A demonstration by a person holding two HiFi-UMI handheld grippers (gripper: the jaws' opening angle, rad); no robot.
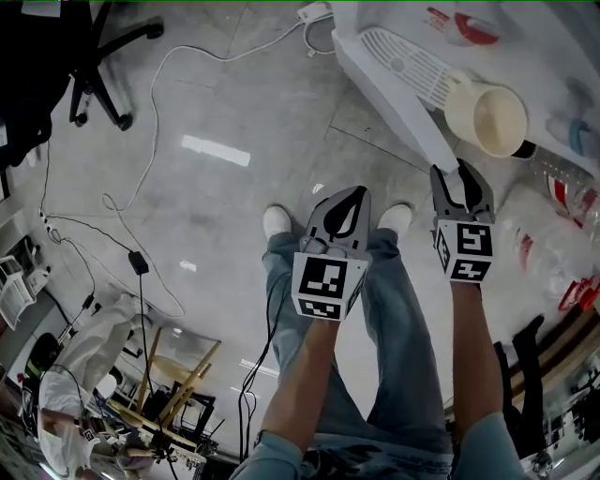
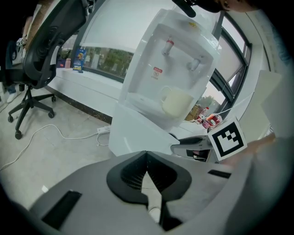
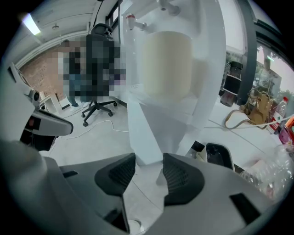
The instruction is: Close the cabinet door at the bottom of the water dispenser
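Observation:
The white water dispenser (image 2: pixel 171 64) stands at the top right of the head view, with a cream cup (image 1: pixel 487 114) on its drip tray. Its bottom cabinet door (image 1: pixel 398 98) hangs open, swung out over the floor. My right gripper (image 1: pixel 455 173) is open at the door's free edge. In the right gripper view the door (image 3: pixel 146 133) rises just ahead of the gap between the jaws, and nothing is pinched. My left gripper (image 1: pixel 352 194) is shut and empty, a little left of the door and above my shoes. The door (image 2: pixel 138 135) lies ahead of it.
A black office chair (image 1: pixel 94 56) stands at the far left, and cables (image 1: pixel 155 103) trail across the tiled floor to a power strip (image 1: pixel 314 11). Plastic bottles (image 1: pixel 562 211) and clutter crowd the right of the dispenser. Another person (image 1: pixel 70 375) in white crouches at lower left.

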